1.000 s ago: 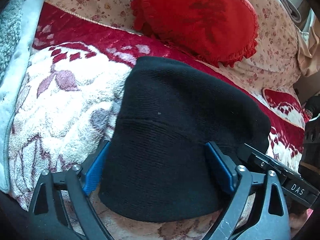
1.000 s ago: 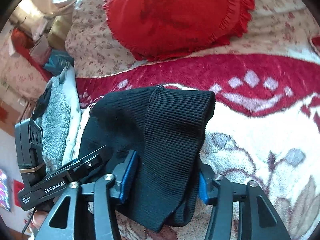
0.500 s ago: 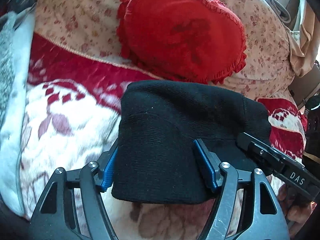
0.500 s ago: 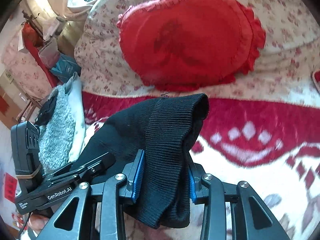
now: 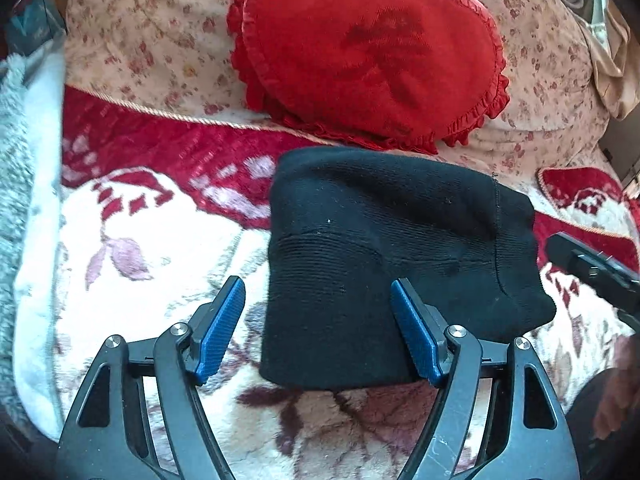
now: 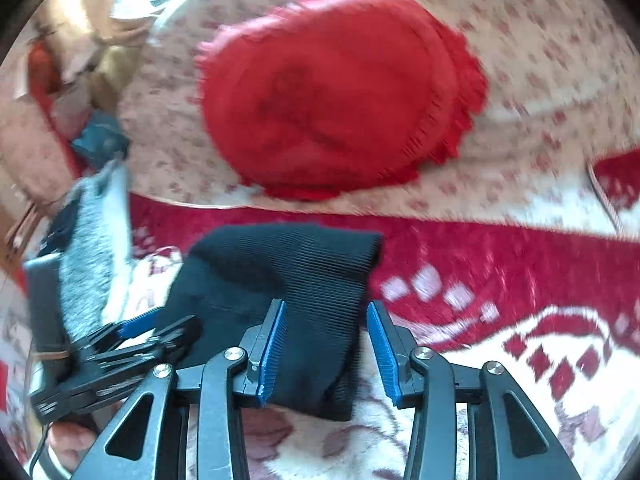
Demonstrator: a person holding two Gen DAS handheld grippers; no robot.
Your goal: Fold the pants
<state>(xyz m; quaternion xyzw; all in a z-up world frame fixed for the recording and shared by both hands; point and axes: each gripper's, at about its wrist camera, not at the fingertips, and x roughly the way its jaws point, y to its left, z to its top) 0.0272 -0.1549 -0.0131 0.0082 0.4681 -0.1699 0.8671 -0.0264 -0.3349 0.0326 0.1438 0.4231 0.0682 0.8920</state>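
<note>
The black knit pants lie folded into a thick bundle on the red and white plush blanket. My left gripper straddles the bundle's near left part and its jaws are opening. Its left pad stands clear of the cloth and its right pad rests against it. My right gripper straddles the ribbed end of the pants, also opening. There the left pad touches the cloth and a narrow gap shows at the right pad. The right gripper's body shows at the right edge of the left wrist view.
A red heart-shaped frilled cushion leans on floral bedding behind the pants. A grey fluffy cloth lies along the left. A hand shows at lower right. In the blurred right wrist view, the cushion sits above the pants.
Both grippers squeezed the bundle half a second ago and have since loosened, leaving a gap at one pad each. Both have drawn up and back, so more of the cushion shows.
</note>
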